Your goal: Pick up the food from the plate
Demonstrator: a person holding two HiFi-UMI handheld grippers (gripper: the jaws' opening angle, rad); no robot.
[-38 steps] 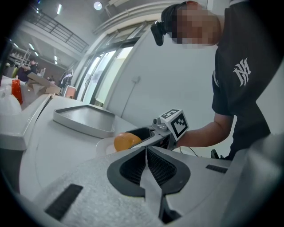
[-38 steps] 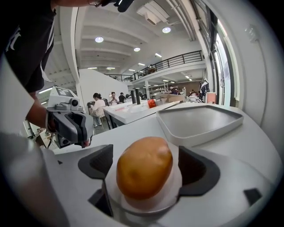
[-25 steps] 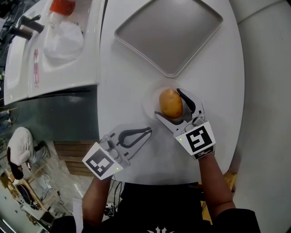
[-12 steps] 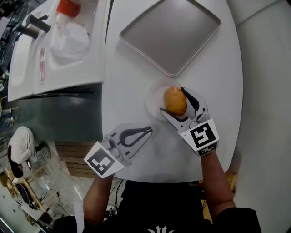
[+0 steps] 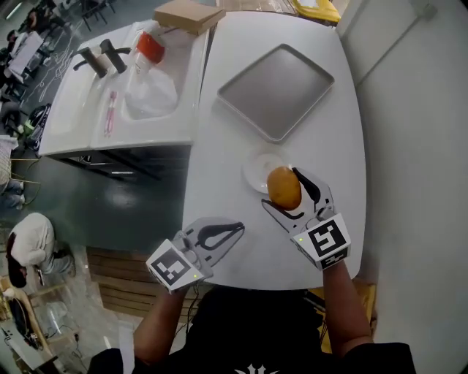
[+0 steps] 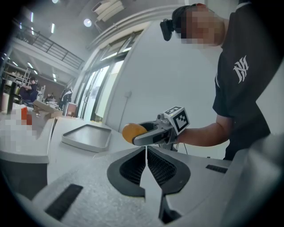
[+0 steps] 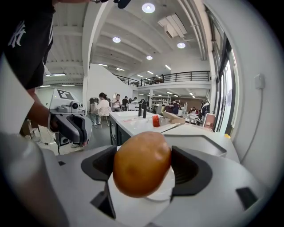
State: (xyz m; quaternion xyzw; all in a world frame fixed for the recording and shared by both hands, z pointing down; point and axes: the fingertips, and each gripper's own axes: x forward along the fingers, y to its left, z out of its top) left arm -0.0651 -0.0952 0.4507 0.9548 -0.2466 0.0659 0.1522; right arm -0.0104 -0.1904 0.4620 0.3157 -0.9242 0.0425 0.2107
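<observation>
The potato (image 5: 284, 188), golden-brown and oval, sits between the two jaws of the right tool (image 5: 281, 188). In the right gripper view the dark pads press against both of its flanks. The jaws stand wide, and the potato fills the whole gap between them. Its rounded end pokes out past the jaw tips.

The potato is held off the small white plate (image 5: 256, 169). In the head view it overlaps the plate's near edge, on the person's side. In the right gripper view the plate shows below and behind the potato, with nothing else on it. The left gripper view shows the potato from the side, raised above the bench (image 5: 219, 146) in the right tool's grip.

Beyond the plate, farther from the person, a grey rectangular tray (image 5: 276, 91) lies flat on the bench, turned at an angle to its edge.

The left tool (image 5: 235, 230) is over the bench's near edge, well apart from the potato. Its jaws are pressed together with nothing between them and point toward the right tool.

To the left of the bench is a white sink unit (image 5: 80, 109) carrying a red-capped bottle (image 5: 150, 47). A cardboard box (image 5: 189, 14) lies at its far end.
</observation>
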